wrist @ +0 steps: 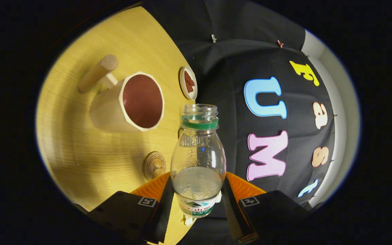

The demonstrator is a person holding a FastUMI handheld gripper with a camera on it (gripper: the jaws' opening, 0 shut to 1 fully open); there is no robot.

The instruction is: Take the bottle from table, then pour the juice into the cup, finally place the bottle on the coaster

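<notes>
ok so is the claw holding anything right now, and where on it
Yes. The claw is shut on the bottle, its fingers pressing either side of the lower body at the label band. The open neck points away from the claw.

Capless clear bottle point(197, 153) clamped between fingers beside faceted cup point(128, 102), round coaster point(154, 165) nearby

Showing the gripper point(197, 195) as two blocky finger carriers, each bearing a small white-bordered square marker point(147, 201). Fanning out behind them as an orange ribbed plate point(247, 188). Ending in long flat fingers point(164, 211), both pressing against the bottle point(197, 163).
</notes>
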